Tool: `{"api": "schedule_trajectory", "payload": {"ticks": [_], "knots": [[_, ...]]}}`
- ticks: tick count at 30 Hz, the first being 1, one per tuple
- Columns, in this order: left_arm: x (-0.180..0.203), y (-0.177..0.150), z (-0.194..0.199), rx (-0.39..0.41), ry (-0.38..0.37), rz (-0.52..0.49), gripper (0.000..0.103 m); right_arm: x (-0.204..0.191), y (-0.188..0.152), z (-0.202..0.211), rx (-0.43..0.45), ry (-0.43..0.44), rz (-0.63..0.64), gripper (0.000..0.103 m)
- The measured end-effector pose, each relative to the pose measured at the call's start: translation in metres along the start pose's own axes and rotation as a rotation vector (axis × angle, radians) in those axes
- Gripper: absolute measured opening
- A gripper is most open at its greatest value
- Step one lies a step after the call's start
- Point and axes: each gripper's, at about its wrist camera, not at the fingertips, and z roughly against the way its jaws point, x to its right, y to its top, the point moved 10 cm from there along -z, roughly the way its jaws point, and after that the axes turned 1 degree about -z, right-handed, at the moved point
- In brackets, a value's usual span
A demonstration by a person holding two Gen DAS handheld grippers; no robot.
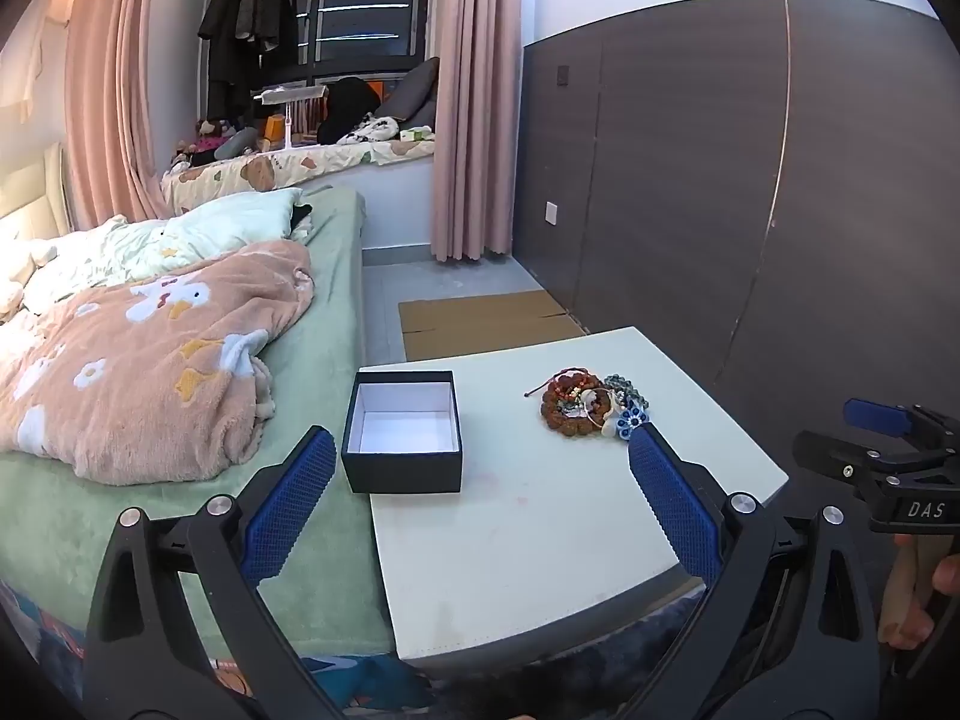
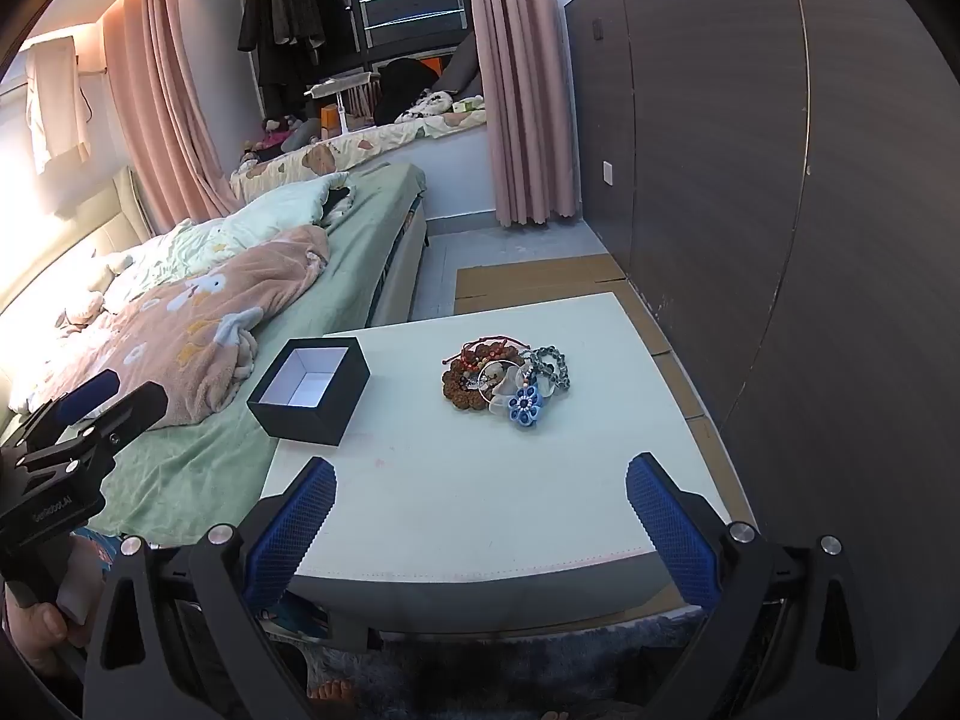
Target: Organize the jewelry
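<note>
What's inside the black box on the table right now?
Nothing shows inside the black box: only white lining on its floor and walls. The near inner wall is hidden by the rim. The jewelry pile sits apart on the white table; both grippers are open.

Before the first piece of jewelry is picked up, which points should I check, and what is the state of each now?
1. Black box open and empty: ok, the white inside shows and no lid is on it.
2. Jewelry pile reachable on the white table: ok, nothing lies in front of it.
3. Pieces separate enough to take one: not ok, the bracelets and the blue flower ornament overlap.
4. Right gripper open and empty: ok.
5. Left gripper open and empty: ok.
6. Box fully on the table: cannot tell, it sits at the edge beside the bed.
</note>
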Motion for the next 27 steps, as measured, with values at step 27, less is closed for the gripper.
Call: {"api": "schedule_trajectory", "payload": {"ticks": [27], "knots": [[0.0018,-0.0008,-0.0020,-0.006,-0.023,0.037,0.098,-0.0007,-0.0002,0.0007,0.004,0.001,-0.001,0.095]]}}
